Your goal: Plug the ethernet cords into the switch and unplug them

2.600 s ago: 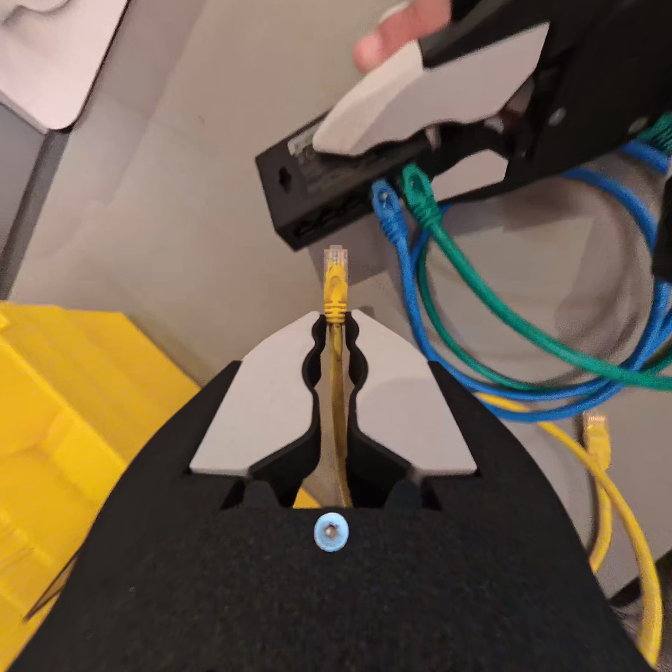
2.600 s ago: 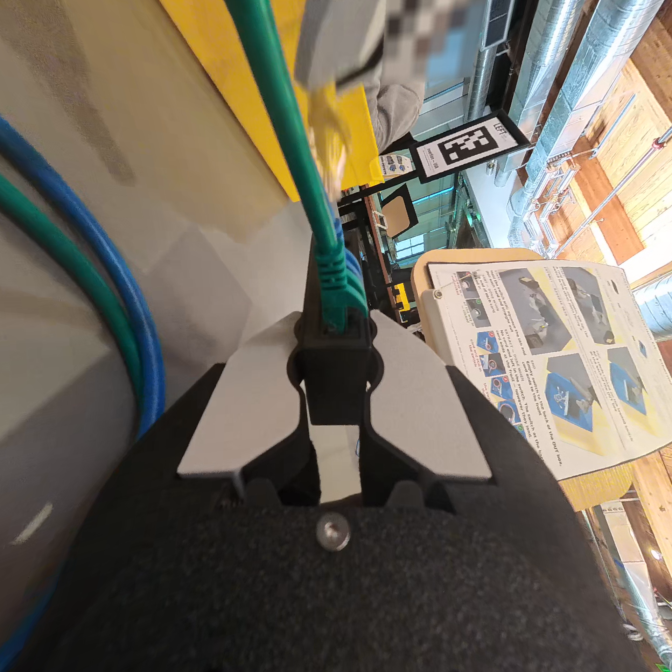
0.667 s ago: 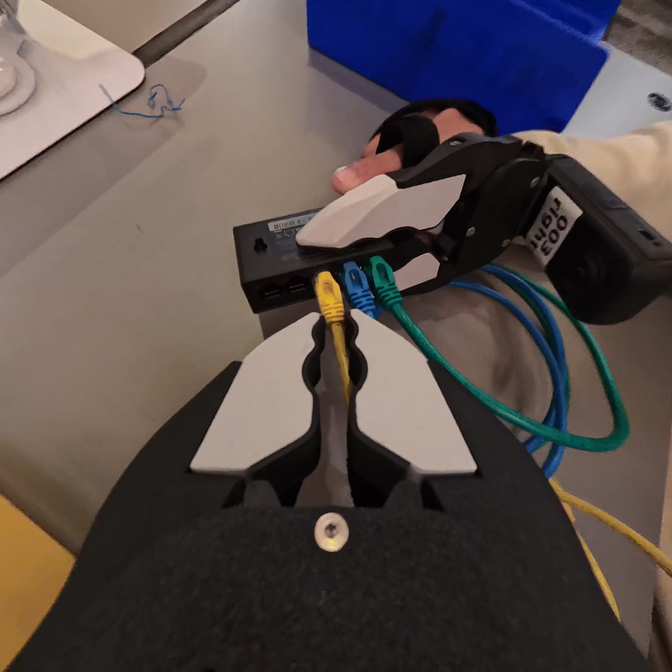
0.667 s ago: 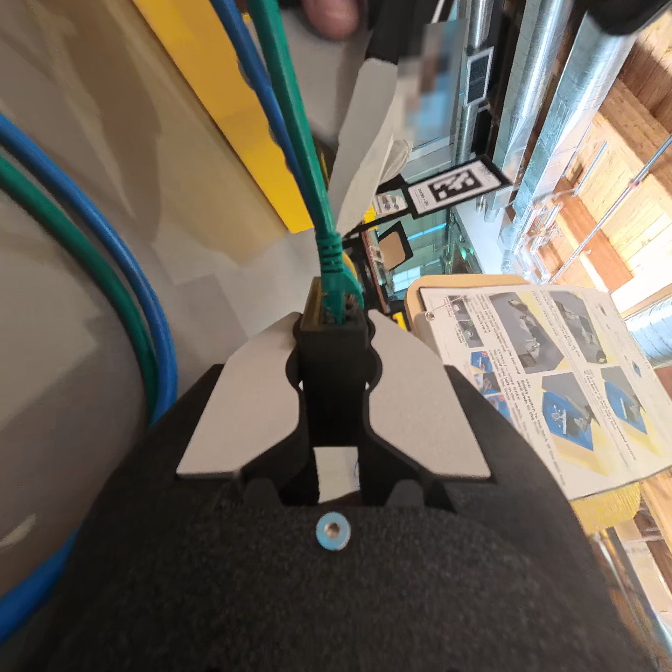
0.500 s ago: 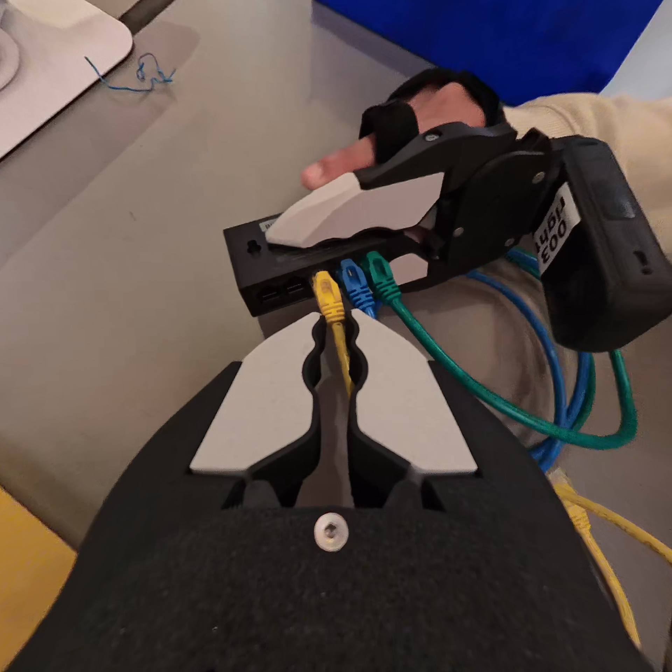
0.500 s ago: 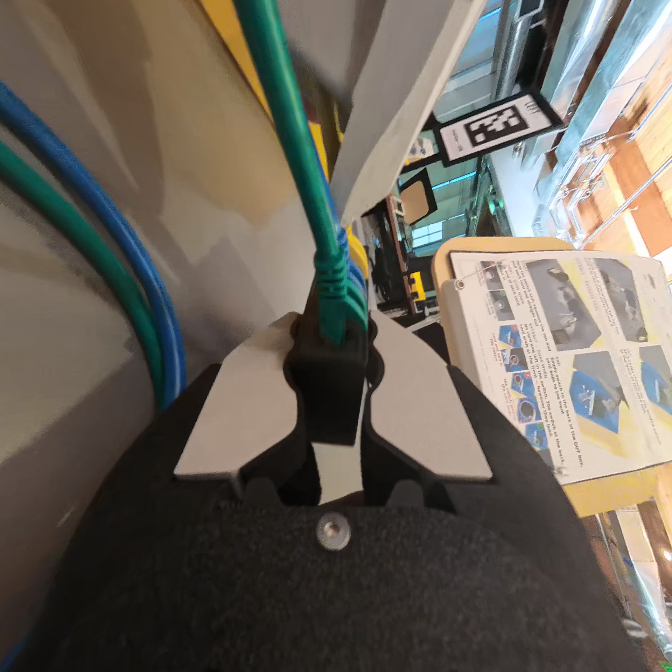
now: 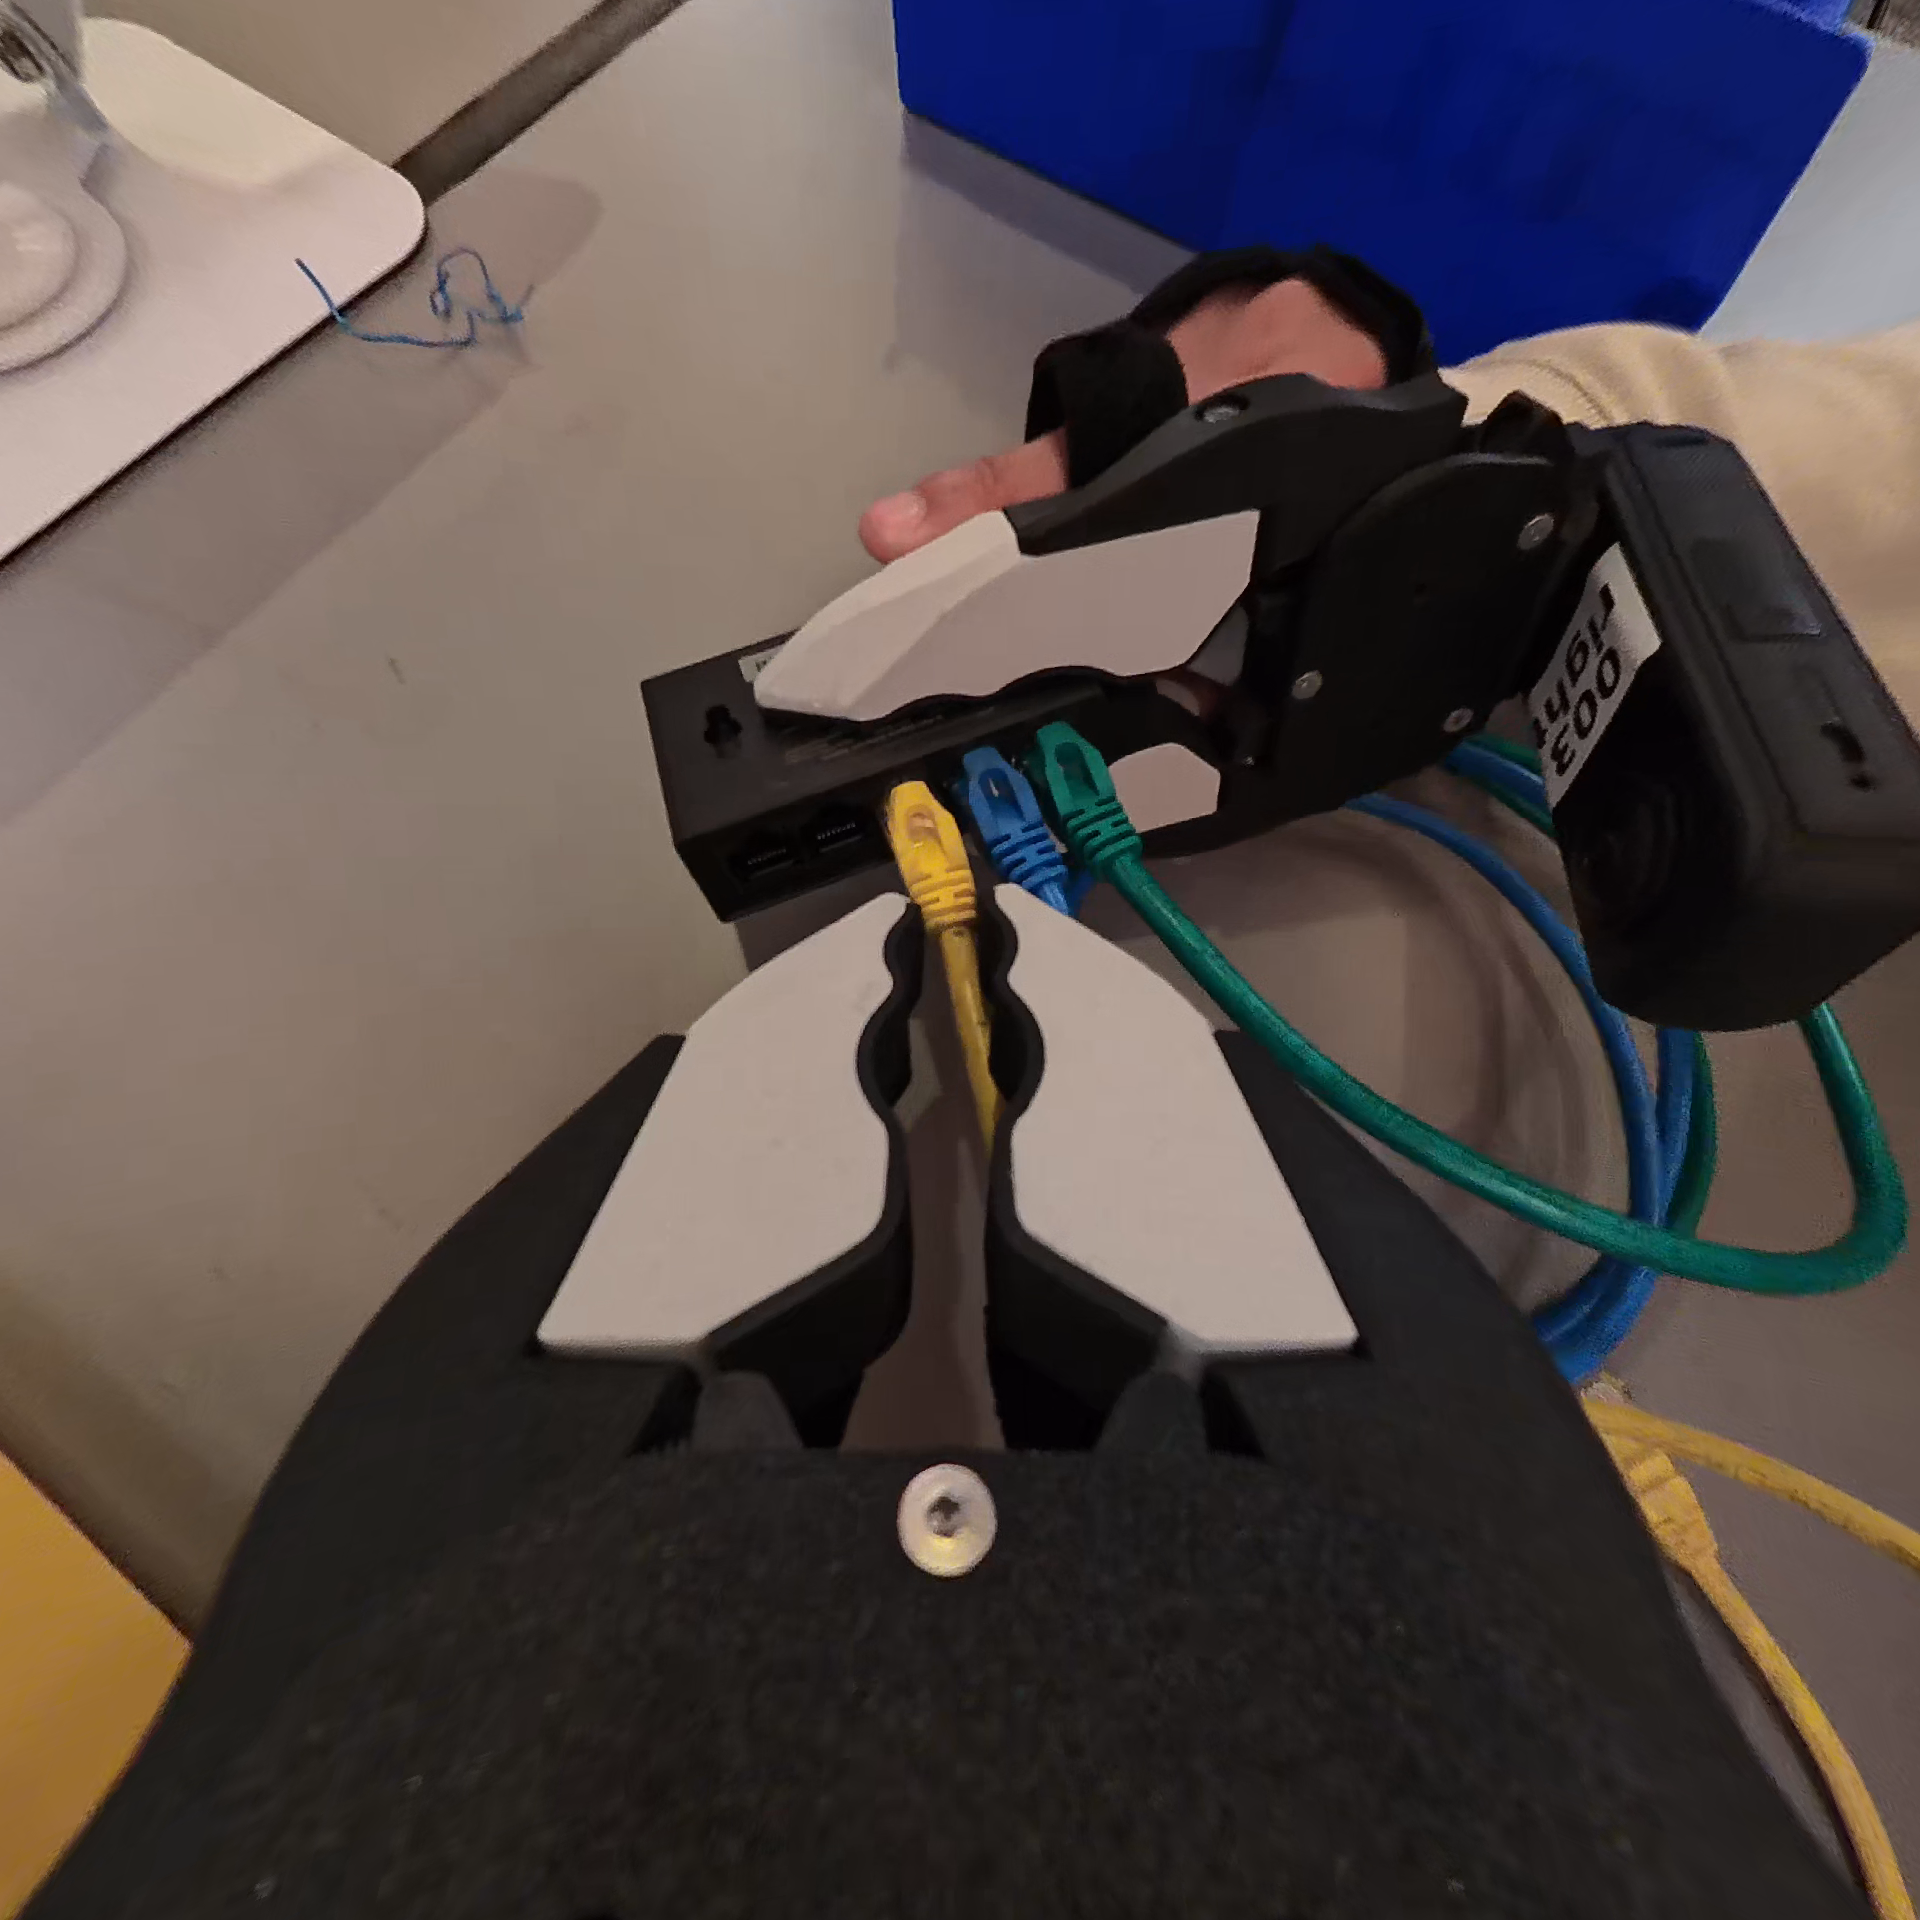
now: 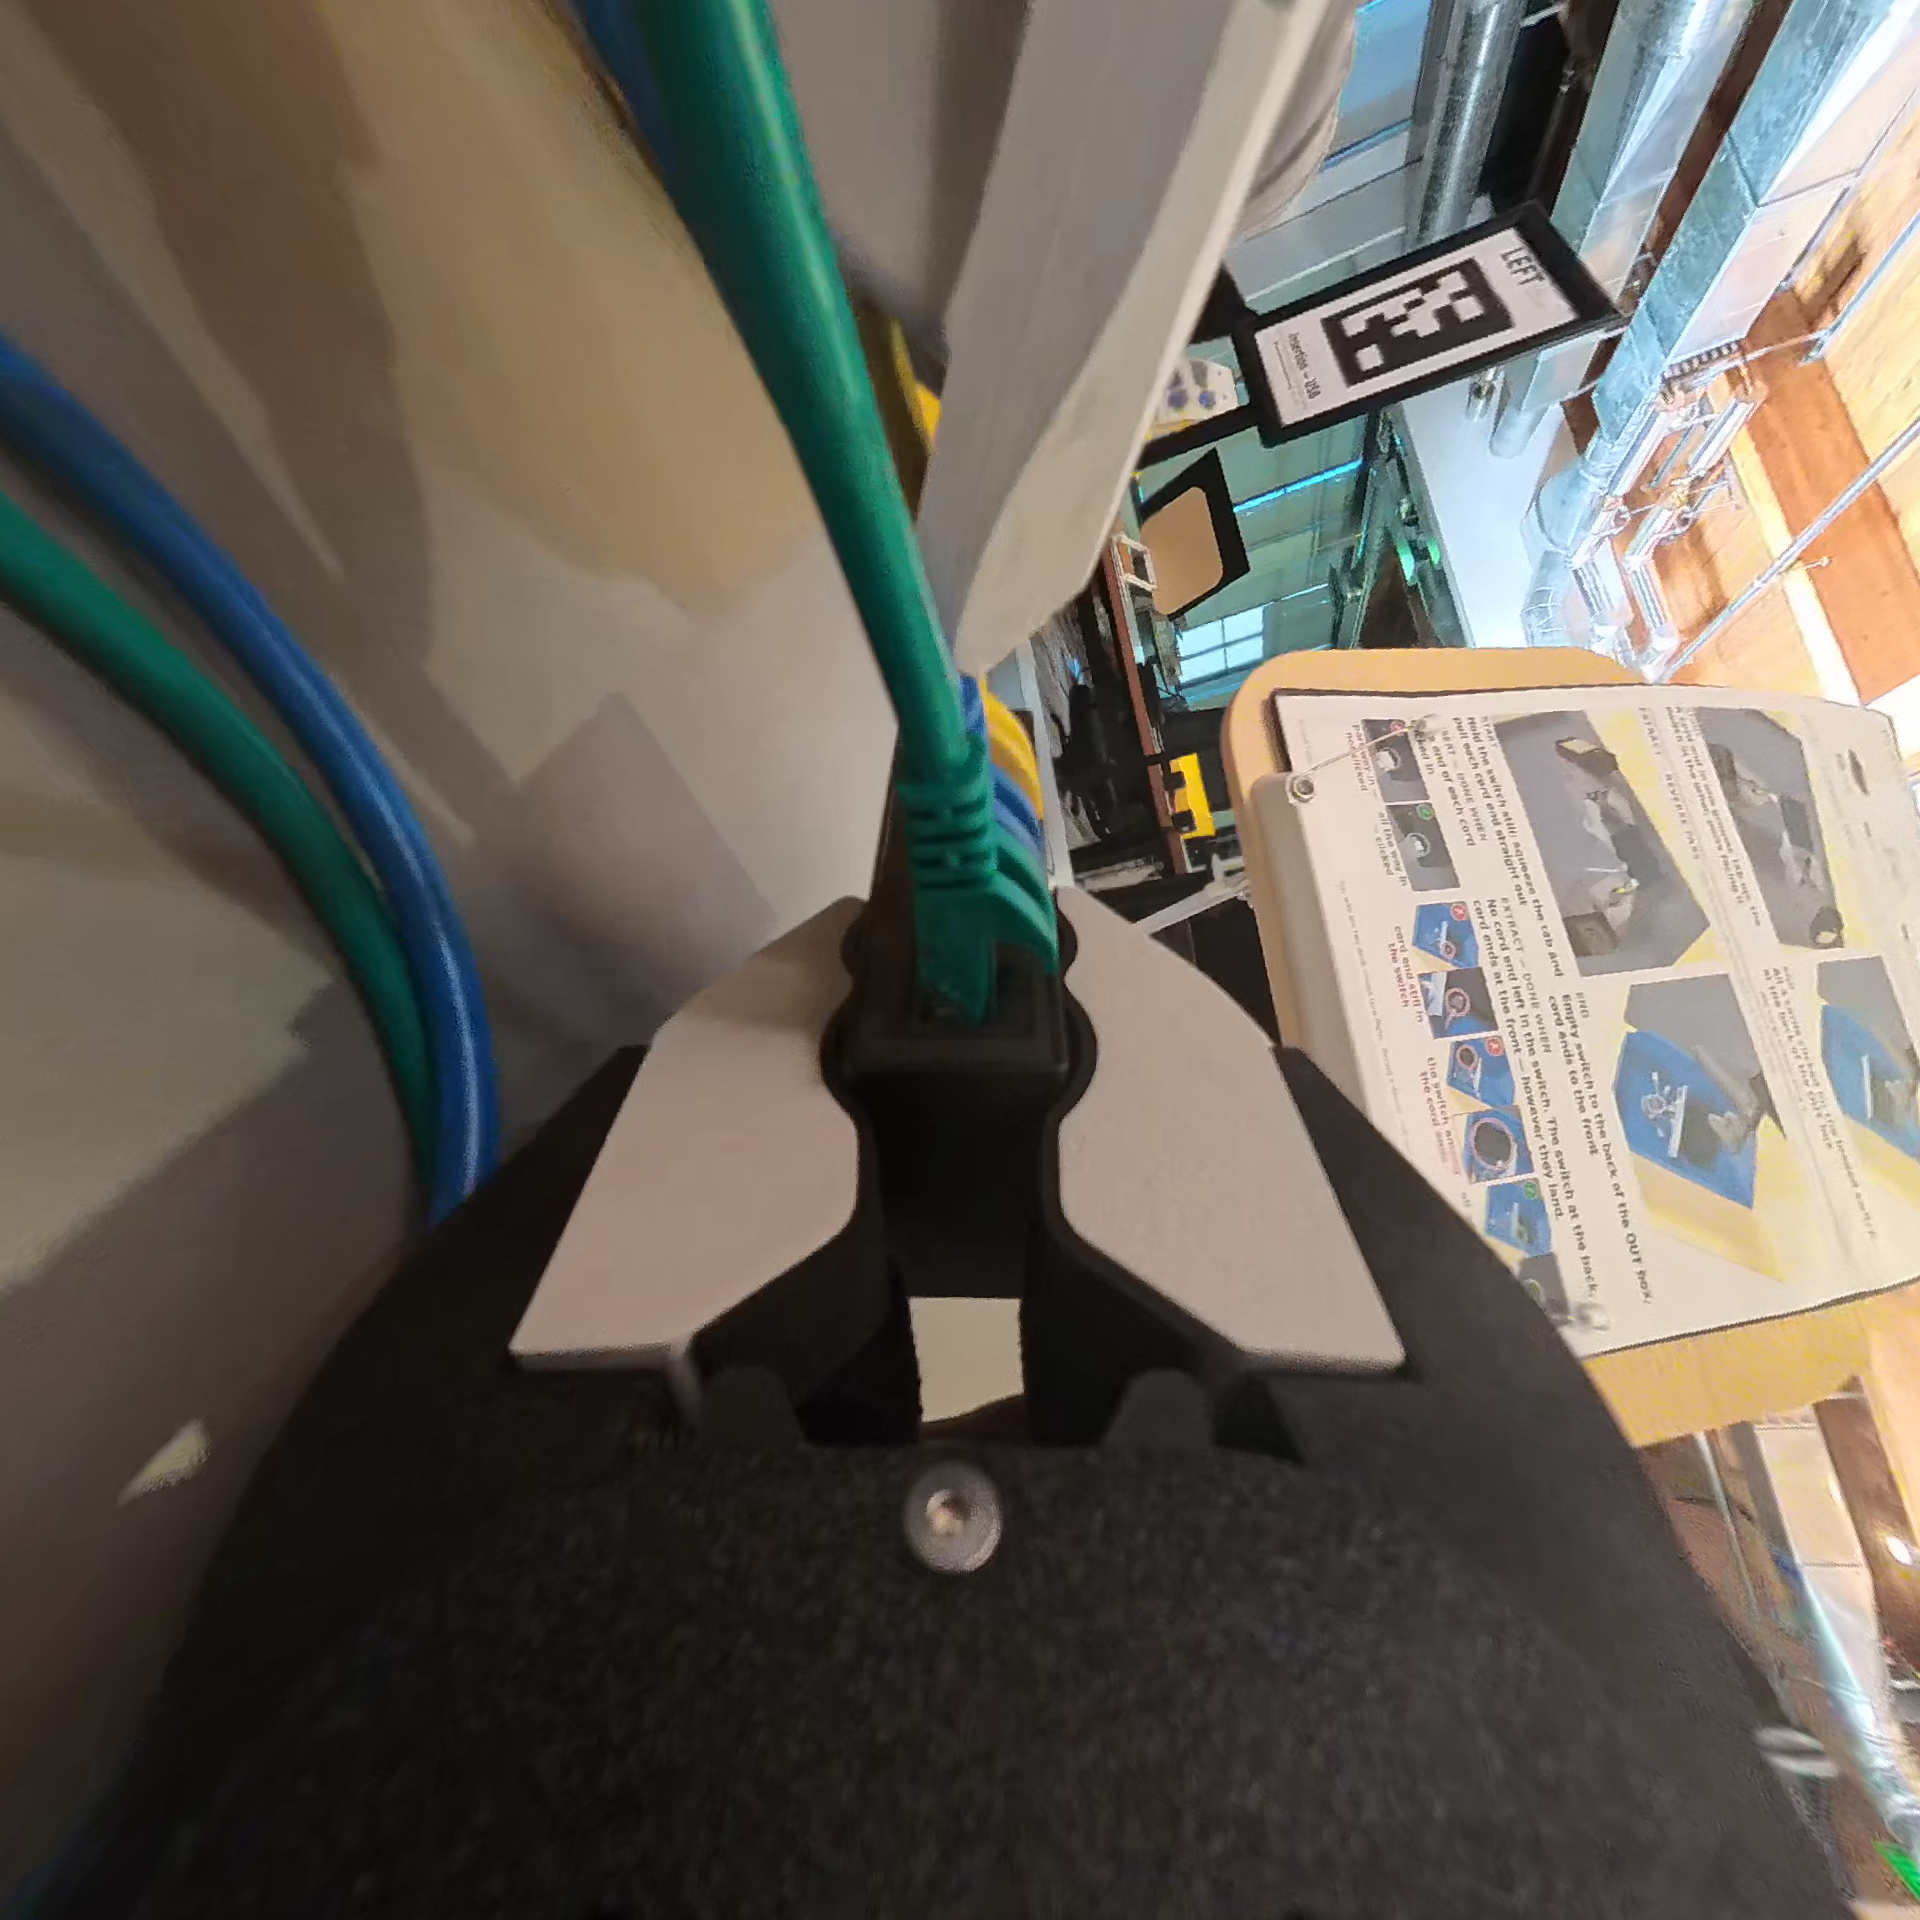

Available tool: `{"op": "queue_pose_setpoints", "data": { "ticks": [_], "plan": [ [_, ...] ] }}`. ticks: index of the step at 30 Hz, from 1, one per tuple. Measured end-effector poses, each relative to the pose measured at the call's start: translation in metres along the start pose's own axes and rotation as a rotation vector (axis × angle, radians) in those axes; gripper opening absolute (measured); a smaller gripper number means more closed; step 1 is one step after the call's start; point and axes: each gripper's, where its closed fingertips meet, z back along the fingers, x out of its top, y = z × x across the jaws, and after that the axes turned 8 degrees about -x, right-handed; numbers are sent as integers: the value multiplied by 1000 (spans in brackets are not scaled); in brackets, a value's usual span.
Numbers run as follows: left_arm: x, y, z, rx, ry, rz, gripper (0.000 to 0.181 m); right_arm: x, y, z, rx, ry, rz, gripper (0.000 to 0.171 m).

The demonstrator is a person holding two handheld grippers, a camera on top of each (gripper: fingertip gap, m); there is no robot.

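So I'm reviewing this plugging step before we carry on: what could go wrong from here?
1. The left gripper sits loosely around the yellow cord behind its plug; pulling from there might strain the cord rather than release the plug.
2. The right gripper holds the switch only at one end, so pushing or pulling could twist it.
3. The blue plug and green plug sit close beside the yellow one and could get bumped.
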Motion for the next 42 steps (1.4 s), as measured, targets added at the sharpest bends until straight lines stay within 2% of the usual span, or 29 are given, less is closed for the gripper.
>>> {"op": "queue_pose_setpoints", "data": {
  "ticks": [9, 13, 14, 18, 20, 23, 25, 27, 29, 31, 36, 42],
  "plan": [
    [-1, 1, -2, 16, 23, -21, 9, 1, 2, 0, 0, -3, 3, 29],
    [12, 2, 6, 19, -38, 19, 10, 0, -6, -2, -24, -16, -55, 30],
    [21, 0, 15, 21, -80, 36, 6, 3, -10, -2, -39, -29, -78, 30],
    [53, -23, 92, 77, -281, 75, 24, 2, -6, -1, -27, -29, -50, 30],
    [36, -44, 123, 121, -331, 112, 25, 0, -8, -3, -31, -17, -52, 30],
    [-29, -75, 143, 259, -369, 162, 24, 1, -7, -3, -32, -22, -47, 30],
    [-77, -93, 143, 346, -359, 197, 22, 0, -7, -4, -29, -16, -43, 30],
    [-114, -111, 136, 368, -339, 243, 21, 0, -6, -4, -29, -14, -29, 30],
    [-134, -126, 128, 332, -266, 282, 21, 1, -4, -5, -31, -14, -7, 30],
    [-138, -130, 127, 340, -236, 261, 21, 3, -9, -4, -51, -15, 17, 30],
    [-138, -131, 121, 312, -209, 243, 21, 9, -65, 1, -154, 17, 138, 30],
    [-133, -140, 119, 259, -237, 254, 21, 14, -208, 22, -356, 106, 354, 30]
  ]
}}
